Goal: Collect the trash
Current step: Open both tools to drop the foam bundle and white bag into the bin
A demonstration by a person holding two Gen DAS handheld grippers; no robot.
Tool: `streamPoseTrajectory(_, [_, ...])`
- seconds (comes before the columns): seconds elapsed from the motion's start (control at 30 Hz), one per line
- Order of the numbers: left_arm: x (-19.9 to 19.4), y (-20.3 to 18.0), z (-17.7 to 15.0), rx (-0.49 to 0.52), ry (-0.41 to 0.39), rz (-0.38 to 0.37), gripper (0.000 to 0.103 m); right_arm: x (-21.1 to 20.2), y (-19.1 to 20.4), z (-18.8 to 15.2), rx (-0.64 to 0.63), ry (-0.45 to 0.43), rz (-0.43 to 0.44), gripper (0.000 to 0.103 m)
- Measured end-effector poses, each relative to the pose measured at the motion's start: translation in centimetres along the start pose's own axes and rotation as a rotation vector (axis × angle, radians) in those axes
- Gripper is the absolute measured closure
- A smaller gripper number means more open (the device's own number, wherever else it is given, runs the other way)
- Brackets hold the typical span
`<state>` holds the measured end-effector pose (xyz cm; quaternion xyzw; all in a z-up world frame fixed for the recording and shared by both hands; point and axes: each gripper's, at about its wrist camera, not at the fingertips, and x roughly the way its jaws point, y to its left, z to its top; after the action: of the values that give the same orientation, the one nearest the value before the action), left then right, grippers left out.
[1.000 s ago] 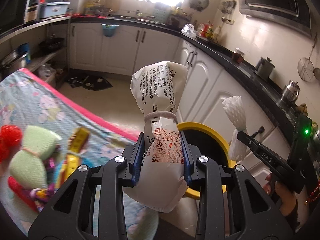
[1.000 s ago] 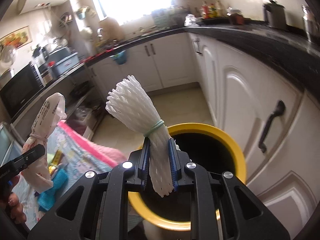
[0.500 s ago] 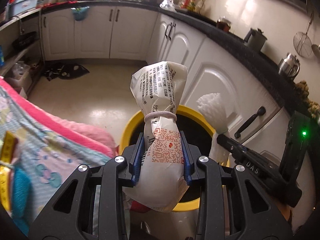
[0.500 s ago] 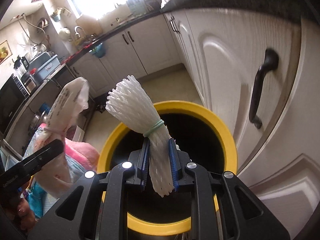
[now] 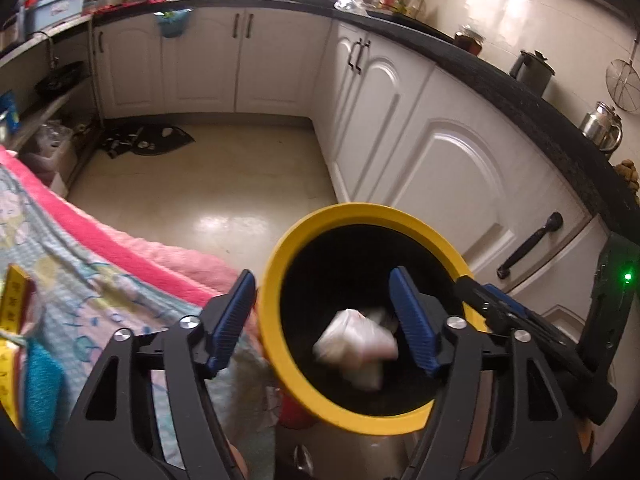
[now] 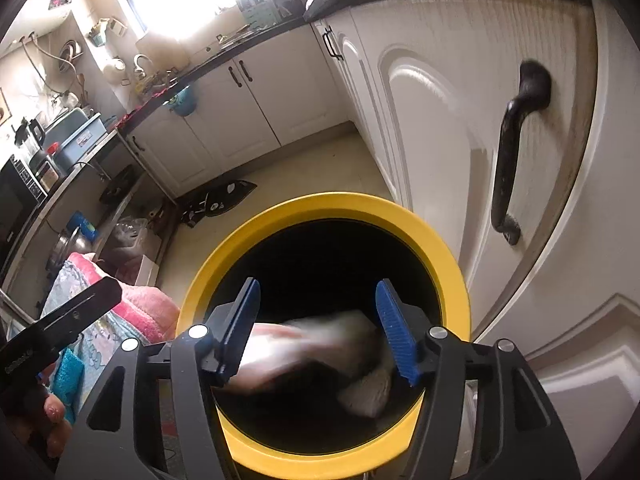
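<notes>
Yellow-rimmed bin point(image 5: 276, 264) stands on the pale kitchen floor point(image 5: 208, 184) beside white cabinets point(image 5: 440, 168); my left gripper point(image 5: 320, 316) and right gripper point(image 6: 316, 328) have just sprung wide, gripping nothing.

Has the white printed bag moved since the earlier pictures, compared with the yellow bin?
Yes. The left gripper has just been opening, and the printed bag has dropped below the yellow bin's rim, inside it.
</notes>
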<state>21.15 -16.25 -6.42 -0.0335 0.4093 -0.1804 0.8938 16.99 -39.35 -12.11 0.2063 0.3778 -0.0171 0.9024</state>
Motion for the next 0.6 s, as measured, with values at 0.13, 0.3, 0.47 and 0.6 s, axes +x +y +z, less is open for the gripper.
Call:
streamPoseTrajectory(0.13, [-2.2,1.0,-0.1,-0.008,-0.050,0.041,0.022,-1.0,1.3,0.2,-0.046,-0.038,-0.013,0.039])
streamPoseTrajectory(0.3, [-4.7,2.2,-0.5,-0.022,-0.099,0.081,0.012,-2.7,3.1,0.3,-0.100,-0.082,-0.008,0.034])
streamPoseTrajectory(0.47, [-7.4,3.3,-1.0,-0.034,-0.148,0.118,0.011,-4.2,5.0,0.4,-0.152,-0.123,0.002,0.030])
streamPoseTrajectory(0.6, [-9.5,4.4,-1.3,-0.053,-0.182,0.136,0.011,-5.0,6.2,0.2,-0.172,-0.139,0.024,0.027])
